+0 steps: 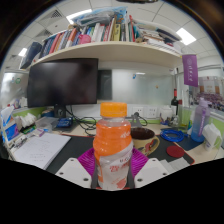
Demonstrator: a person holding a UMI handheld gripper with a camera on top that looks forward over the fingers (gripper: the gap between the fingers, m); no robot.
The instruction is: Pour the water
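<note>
Gripper (112, 172) clamped on cylindrical plastic bottle (112, 145), orange cap; brown ceramic mug (143, 140) just behind.

Single view, gripper-mounted, low over desk (60, 150), facing forward along fingers (75, 172); bottle (112, 150) very near lens, monitor (62, 82) and shelf (100, 50) beyond.

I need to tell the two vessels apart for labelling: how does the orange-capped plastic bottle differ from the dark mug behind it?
The orange-capped plastic bottle is tall, narrow and capped; the dark round mug is low, wide and open-topped. The bottle stands between the gripper fingers, whose pink pads press its sides; the mug sits beyond them, untouched. The bottle bears a light printed label; the mug looks plain. Both stand upright on the desk.
</note>
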